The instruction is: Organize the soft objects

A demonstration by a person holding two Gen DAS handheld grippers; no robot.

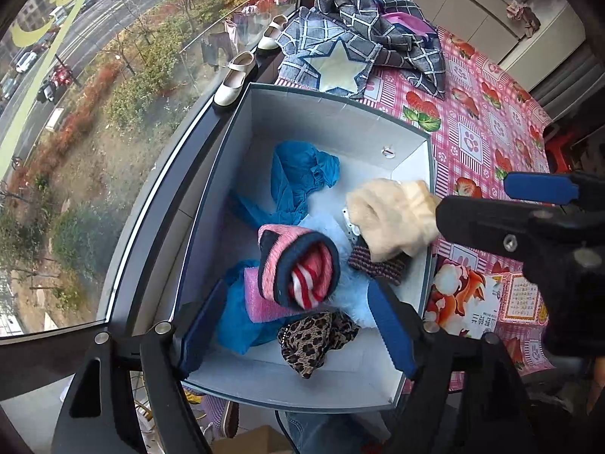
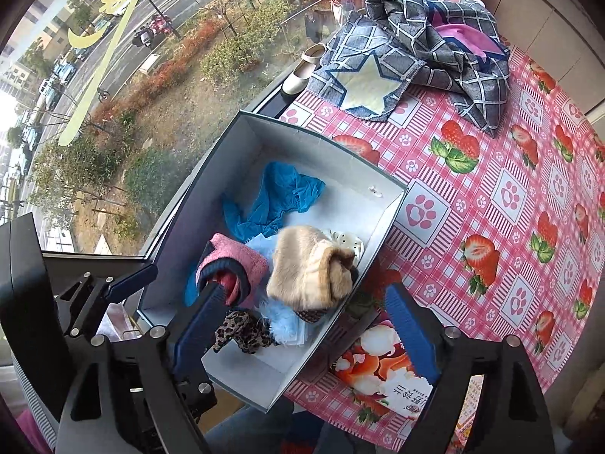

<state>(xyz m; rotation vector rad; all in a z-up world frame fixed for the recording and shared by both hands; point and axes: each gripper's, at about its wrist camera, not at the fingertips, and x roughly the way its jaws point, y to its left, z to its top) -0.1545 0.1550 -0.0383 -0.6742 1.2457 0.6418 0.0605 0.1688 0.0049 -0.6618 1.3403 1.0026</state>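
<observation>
Cardboard box (image 1: 321, 113): grey outside, white inside, open-topped, standing on the counter (image 1: 487, 121) at its window-side edge.
Counter cover: pink checked cloth printed with strawberries and paw prints.
Box contents: blue gauzy cloth (image 1: 302, 174) toward the far end; pink knit hat (image 1: 295, 265) with a navy rim and red-and-white striped lining; cream furry piece (image 1: 393, 215) against the right wall; pale blue fluffy item (image 1: 351, 295) beneath them; leopard-print fabric (image 1: 314, 336) nearest the cameras; pink foam piece (image 1: 261, 302) beside the hat; a dark striped knit (image 1: 378, 265) under the cream fur.
Left hand-held gripper (image 1: 298, 336): jaws spread wide over the near end of the box, holding nothing, blue pads either side of the leopard fabric.
Right hand-held gripper (image 2: 306, 325): jaws spread wide and empty, one pad inside the box close by the pink hat, though contact cannot be judged, the other over the counter outside the box's right wall.
Outside the box: grey checked fabric with a pale star (image 2: 397, 60) heaped at the far end of the counter; printed packet with a fox picture (image 2: 382, 374) just beside the box's near right corner.
Window ledge: two cream shoes (image 1: 234, 79).
</observation>
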